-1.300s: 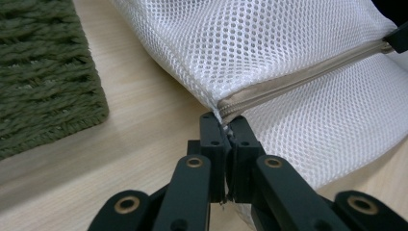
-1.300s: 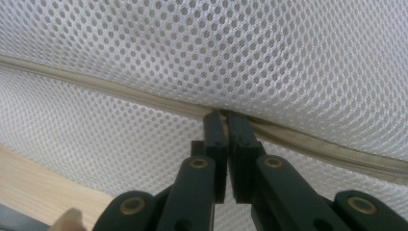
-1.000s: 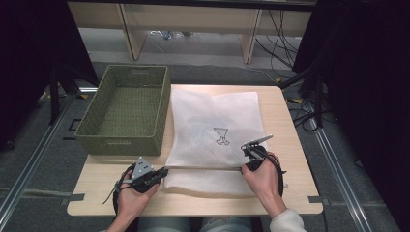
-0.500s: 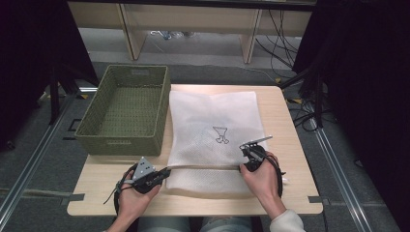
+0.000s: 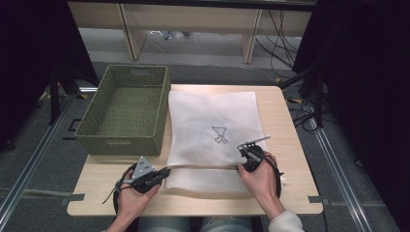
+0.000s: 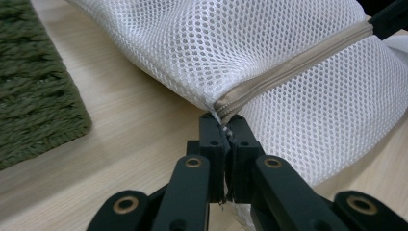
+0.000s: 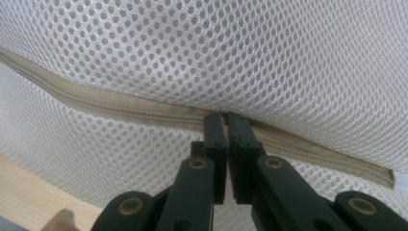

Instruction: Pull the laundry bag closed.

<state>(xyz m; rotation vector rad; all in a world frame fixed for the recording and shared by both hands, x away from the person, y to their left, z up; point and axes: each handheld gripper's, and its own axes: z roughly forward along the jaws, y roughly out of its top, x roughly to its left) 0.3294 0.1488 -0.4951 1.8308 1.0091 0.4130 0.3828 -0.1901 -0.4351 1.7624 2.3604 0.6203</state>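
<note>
My left gripper (image 5: 162,173) is clamped on the left end of the beige zipper (image 6: 288,65) of the white mesh laundry bag (image 5: 212,125), near the table's (image 5: 290,145) front edge. My right gripper (image 5: 244,154) pinches the same zipper farther along, toward the right edge; its jaws are pressed together on the tape. The bag lies flat across the middle of the table, just beside the green woven basket (image 5: 128,108) at the left edge.

White mesh laundry bag (image 5: 212,130) flat on table, beige zipper (image 5: 203,166) closed.
</note>
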